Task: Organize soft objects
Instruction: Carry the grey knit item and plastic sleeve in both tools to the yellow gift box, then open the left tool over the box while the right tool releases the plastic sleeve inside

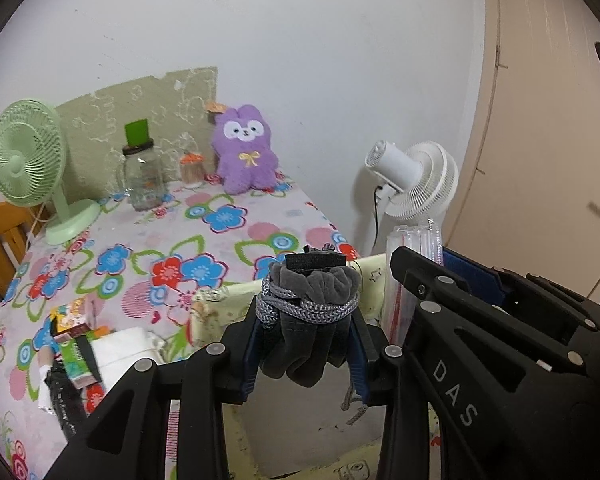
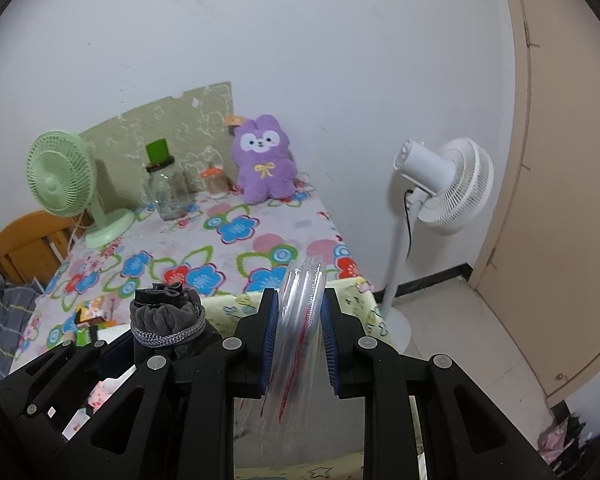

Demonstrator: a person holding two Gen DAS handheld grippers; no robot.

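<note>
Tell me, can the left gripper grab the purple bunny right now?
Probably not yet. The left gripper is already shut on the grey drawstring pouch, so its fingers are full. The purple bunny sits at the far end of the flowered table, with a clear path across.

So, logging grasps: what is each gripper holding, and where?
Left gripper: grey drawstring pouch, around its body. Right gripper: clear plastic bag, mid-body.
</note>
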